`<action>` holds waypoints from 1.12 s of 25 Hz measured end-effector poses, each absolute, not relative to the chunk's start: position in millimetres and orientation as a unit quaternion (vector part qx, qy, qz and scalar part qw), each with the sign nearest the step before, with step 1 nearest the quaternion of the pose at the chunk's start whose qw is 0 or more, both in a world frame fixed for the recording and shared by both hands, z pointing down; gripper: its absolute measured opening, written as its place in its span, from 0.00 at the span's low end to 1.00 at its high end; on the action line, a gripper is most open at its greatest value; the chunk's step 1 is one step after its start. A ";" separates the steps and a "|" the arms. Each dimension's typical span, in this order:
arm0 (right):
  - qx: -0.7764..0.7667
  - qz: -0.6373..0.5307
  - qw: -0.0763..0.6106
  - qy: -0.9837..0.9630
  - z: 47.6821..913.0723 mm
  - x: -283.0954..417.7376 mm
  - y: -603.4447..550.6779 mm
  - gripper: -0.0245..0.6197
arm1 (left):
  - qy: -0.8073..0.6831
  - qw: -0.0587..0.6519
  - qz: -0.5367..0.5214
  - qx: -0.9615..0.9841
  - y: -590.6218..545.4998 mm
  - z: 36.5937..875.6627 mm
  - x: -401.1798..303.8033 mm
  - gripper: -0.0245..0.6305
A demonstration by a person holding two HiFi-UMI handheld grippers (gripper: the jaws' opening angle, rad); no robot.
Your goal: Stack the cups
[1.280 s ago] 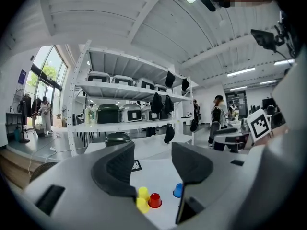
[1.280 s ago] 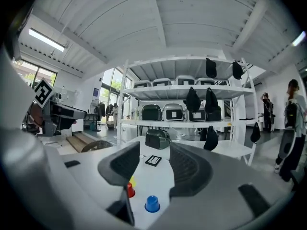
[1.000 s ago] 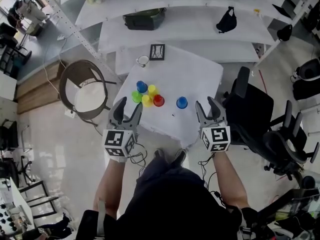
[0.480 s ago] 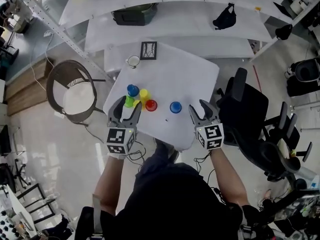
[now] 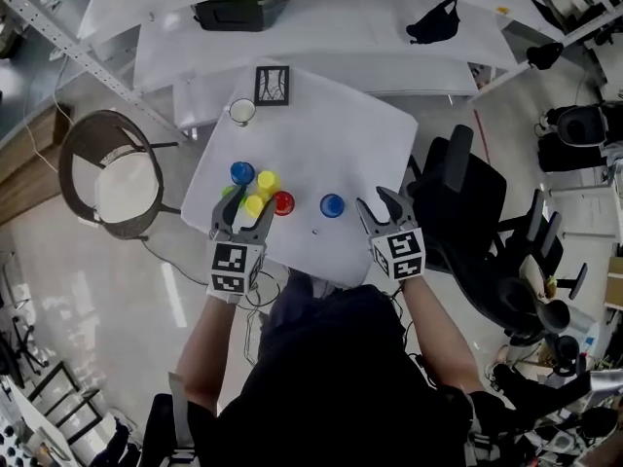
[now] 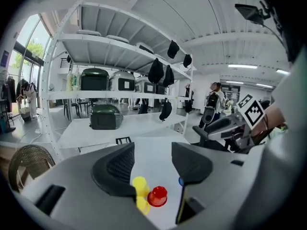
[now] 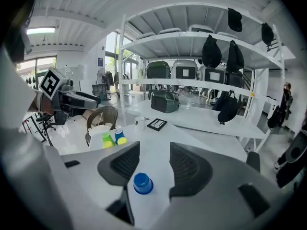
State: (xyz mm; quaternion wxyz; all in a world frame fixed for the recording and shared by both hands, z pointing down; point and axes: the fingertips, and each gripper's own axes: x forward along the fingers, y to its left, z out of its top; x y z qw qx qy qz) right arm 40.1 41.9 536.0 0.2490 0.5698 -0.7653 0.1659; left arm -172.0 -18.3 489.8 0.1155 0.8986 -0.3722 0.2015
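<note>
Plastic cups (image 5: 254, 205), apparently upside down, on white table (image 5: 350, 144): cluster of blue, green, two yellow and red at left; lone blue cup (image 5: 332, 204) right of cluster, apart. At cluster's near edge, left gripper (image 5: 243, 214), jaws wide apart, nothing between pads; red cup (image 6: 158, 196) and yellow cup (image 6: 139, 186) just beyond tips. Near lone blue cup, right gripper (image 5: 379, 205), jaws apart, empty; cup sits ahead of gap. Likely step: approach for first pick. Advice: centre one cup in gap, avoid nudging neighbours, close gently on sidewall, lift straight.
</note>
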 end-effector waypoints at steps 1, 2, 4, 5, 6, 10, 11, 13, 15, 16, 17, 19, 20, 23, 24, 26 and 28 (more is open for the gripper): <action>0.565 0.170 0.253 -0.766 541.8 38.3 40.8 0.34 | -0.369 0.119 0.206 0.898 -16.9 495.5 -171.2 0.40; 0.558 0.175 0.257 -0.769 548.3 35.6 39.4 0.34 | -0.366 0.123 0.210 0.898 -15.3 500.8 -170.1 0.40; 0.538 0.189 0.259 -0.780 563.1 27.8 35.6 0.36 | -0.363 0.132 0.218 0.896 -12.7 510.6 -167.5 0.40; 0.525 0.197 0.260 -0.786 572.0 23.2 33.7 0.39 | -0.362 0.137 0.223 0.895 -11.4 514.9 -165.9 0.40; 0.511 0.205 0.264 -0.792 582.6 18.7 32.5 0.41 | -0.362 0.142 0.229 0.893 -9.6 518.5 -164.1 0.40; 0.444 0.225 0.315 -0.808 637.7 2.3 36.0 0.46 | -0.375 0.157 0.237 0.882 -3.1 528.6 -157.1 0.40; 0.427 0.229 0.329 -0.810 650.4 -1.7 38.5 0.47 | -0.380 0.160 0.241 0.879 -1.2 531.3 -155.8 0.40; 0.399 0.236 0.351 -0.813 670.4 -6.5 42.2 0.47 | -0.389 0.169 0.248 0.871 2.6 537.4 -151.4 0.40; 0.378 0.237 0.369 -0.815 686.6 -6.5 43.5 0.47 | -0.398 0.188 0.249 0.863 7.4 543.8 -145.3 0.40; 0.367 0.235 0.378 -0.817 694.0 -6.4 43.6 0.47 | -0.403 0.198 0.248 0.858 9.7 546.7 -142.8 0.40; 0.353 0.229 0.387 -0.820 700.8 -7.2 43.5 0.47 | -0.410 0.205 0.248 0.854 11.4 549.1 -141.1 0.40; 0.318 0.209 0.408 -0.830 712.9 -11.4 44.3 0.47 | -0.421 0.212 0.250 0.846 14.1 552.1 -138.9 0.40; 0.301 0.194 0.418 -0.835 717.9 -13.8 45.4 0.47 | -0.425 0.214 0.252 0.843 15.4 553.1 -138.0 0.40; 0.264 0.157 0.443 -0.842 726.7 -16.7 46.7 0.41 | -0.436 0.216 0.255 0.836 18.0 554.7 -136.3 0.40; 0.259 0.151 0.448 -0.842 727.7 -16.6 46.1 0.37 | -0.438 0.218 0.256 0.834 18.1 555.4 -136.5 0.40; 0.256 0.154 0.451 -0.841 727.5 -17.5 44.1 0.37 | -0.440 0.220 0.258 0.831 17.6 557.7 -137.9 0.40; 0.264 0.162 0.444 -0.841 723.5 -17.3 38.4 0.37 | -0.440 0.222 0.261 0.830 15.4 559.8 -139.1 0.40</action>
